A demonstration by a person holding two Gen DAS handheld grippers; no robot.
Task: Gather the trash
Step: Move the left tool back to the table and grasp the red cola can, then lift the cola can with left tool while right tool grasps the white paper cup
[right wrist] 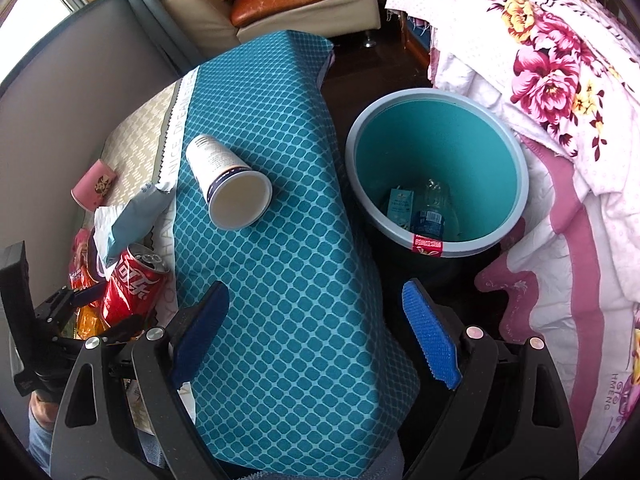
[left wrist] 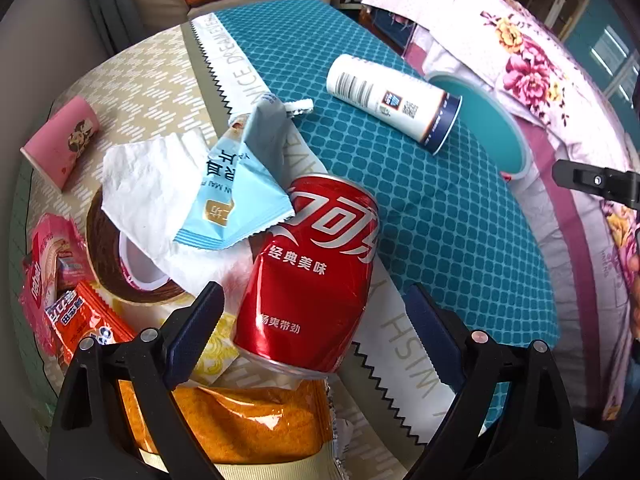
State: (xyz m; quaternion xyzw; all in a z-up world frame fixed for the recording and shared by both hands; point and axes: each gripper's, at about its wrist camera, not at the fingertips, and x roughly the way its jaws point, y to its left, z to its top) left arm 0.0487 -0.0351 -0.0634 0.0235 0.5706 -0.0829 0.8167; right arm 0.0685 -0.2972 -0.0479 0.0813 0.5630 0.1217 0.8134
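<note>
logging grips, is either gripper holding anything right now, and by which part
Nothing is held. The left gripper stands open around the dented red soda can, pads apart from it; the right gripper is open and empty.
</note>
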